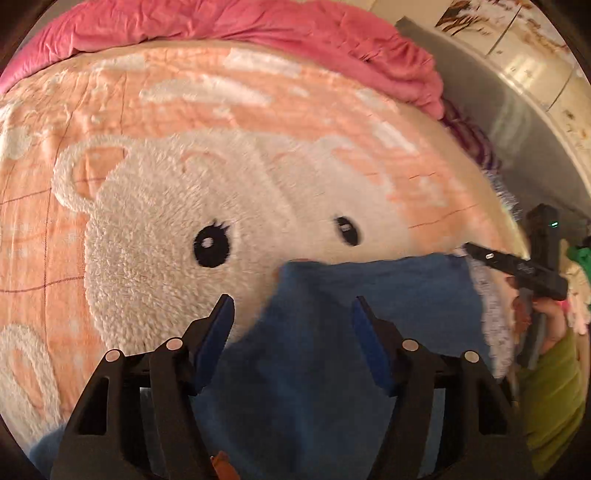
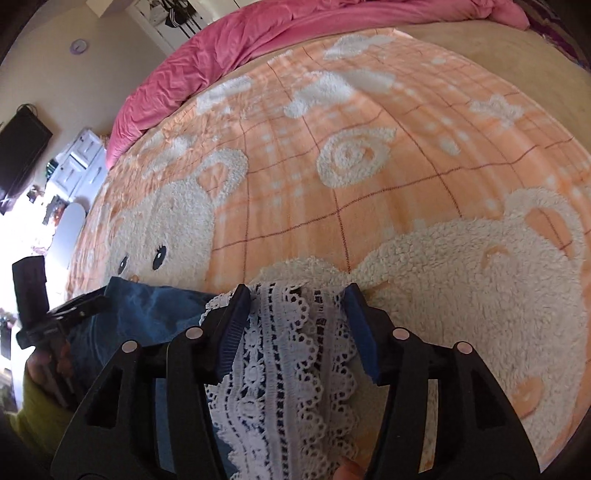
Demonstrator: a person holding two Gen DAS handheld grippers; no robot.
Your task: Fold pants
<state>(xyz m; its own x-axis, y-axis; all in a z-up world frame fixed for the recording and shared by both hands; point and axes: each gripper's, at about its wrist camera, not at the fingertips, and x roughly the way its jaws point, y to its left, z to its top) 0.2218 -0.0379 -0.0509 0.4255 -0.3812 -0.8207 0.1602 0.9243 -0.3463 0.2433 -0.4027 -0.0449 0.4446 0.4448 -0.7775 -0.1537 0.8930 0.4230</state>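
Blue denim pants (image 1: 332, 332) with a white lace trim (image 2: 280, 369) lie on an orange bear-pattern blanket (image 1: 184, 110). My left gripper (image 1: 293, 314) is open, its jaws wide apart just above the denim near its far edge. My right gripper (image 2: 295, 306) is open with the jaws on either side of the lace strip at the pants' end. The right gripper also shows at the right edge of the left wrist view (image 1: 517, 264), and the left gripper at the left edge of the right wrist view (image 2: 79, 308).
A rumpled pink duvet (image 1: 258, 26) lies along the far side of the bed. Cupboards (image 1: 535, 66) stand to the right in the left wrist view. A dark screen (image 2: 22, 151) and white drawers (image 2: 77, 162) stand off the bed's left in the right wrist view.
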